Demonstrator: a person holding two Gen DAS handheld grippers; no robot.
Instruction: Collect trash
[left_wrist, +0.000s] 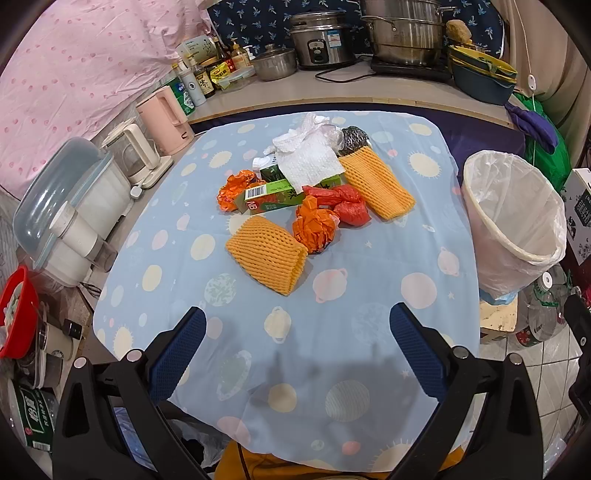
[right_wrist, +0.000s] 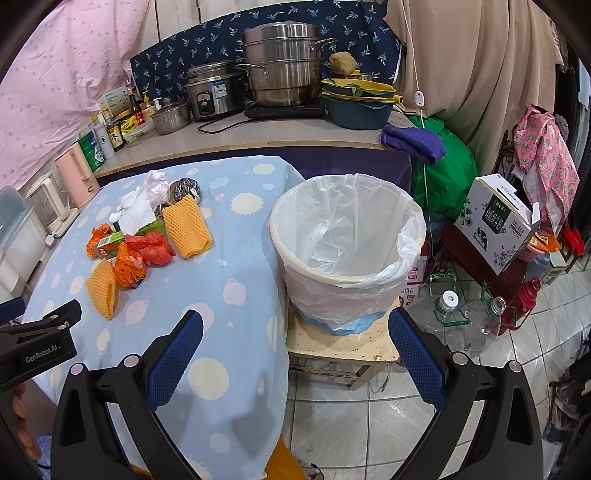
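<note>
A pile of trash lies mid-table on the blue cloth (left_wrist: 288, 354): two orange foam nets (left_wrist: 266, 253) (left_wrist: 375, 182), crumpled orange wrappers (left_wrist: 314, 229), a red bag (left_wrist: 345, 206), a green carton (left_wrist: 277, 195), white tissue (left_wrist: 306, 157) and a steel scourer (left_wrist: 352, 138). The pile also shows in the right wrist view (right_wrist: 147, 240). A white bin with a plastic liner (right_wrist: 343, 251) (left_wrist: 513, 221) stands on a stool right of the table. My left gripper (left_wrist: 297, 325) is open and empty above the near table. My right gripper (right_wrist: 295, 328) is open and empty at the table's right edge, before the bin.
Kettles (left_wrist: 162, 122) and a lidded container (left_wrist: 70, 199) line the table's left side. Pots and a rice cooker (left_wrist: 321, 40) stand on the back counter. Plastic bottles (right_wrist: 465, 317), a carton box (right_wrist: 498, 221) and a green bag (right_wrist: 443, 177) crowd the floor right of the bin.
</note>
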